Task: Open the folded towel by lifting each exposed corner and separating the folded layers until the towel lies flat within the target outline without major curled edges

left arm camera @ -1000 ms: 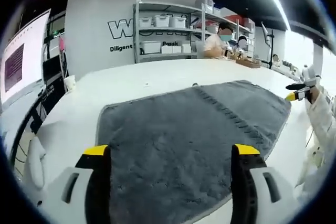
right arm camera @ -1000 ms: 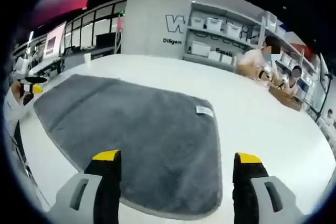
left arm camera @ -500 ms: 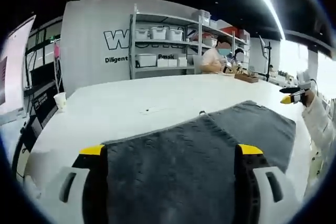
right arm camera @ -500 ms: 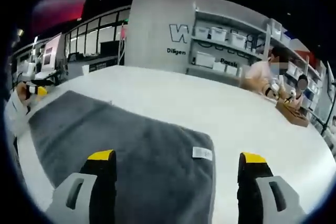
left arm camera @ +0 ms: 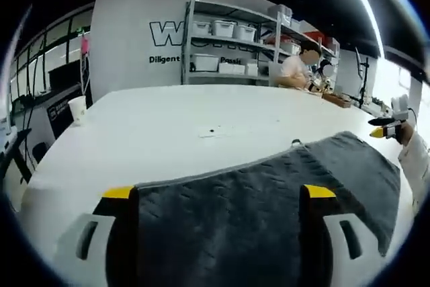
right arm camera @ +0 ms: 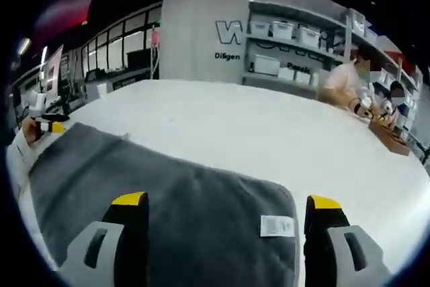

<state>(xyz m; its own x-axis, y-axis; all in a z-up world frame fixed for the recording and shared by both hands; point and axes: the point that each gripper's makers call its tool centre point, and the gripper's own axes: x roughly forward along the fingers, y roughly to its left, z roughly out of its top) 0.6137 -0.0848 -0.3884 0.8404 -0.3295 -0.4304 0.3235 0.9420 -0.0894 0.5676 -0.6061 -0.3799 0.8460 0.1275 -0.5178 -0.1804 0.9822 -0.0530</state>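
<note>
A dark grey towel (left arm camera: 269, 199) lies spread on the white table (left arm camera: 175, 119). My left gripper (left arm camera: 218, 196) is open over its near left part, yellow-tipped jaws wide apart, with nothing between them. In the right gripper view the same towel (right arm camera: 168, 199) runs off to the left, with a white label (right arm camera: 277, 226) near its right end. My right gripper (right arm camera: 228, 203) hangs open just above the towel's near right corner. The other gripper (left arm camera: 384, 129) shows at the far right of the left gripper view, and a yellow-tipped gripper (right arm camera: 47, 126) sits at the left of the right gripper view.
A paper cup (left arm camera: 78, 109) stands near the table's left edge. Shelves with white bins (left arm camera: 232, 48) line the back wall. People (right arm camera: 349, 82) sit at the far end of the table. A small scrap (left arm camera: 209, 132) lies on the table beyond the towel.
Both views have dropped lower and closer to the towel. In the right gripper view the label corner has come nearer between the jaws. Both grippers remain open.
</note>
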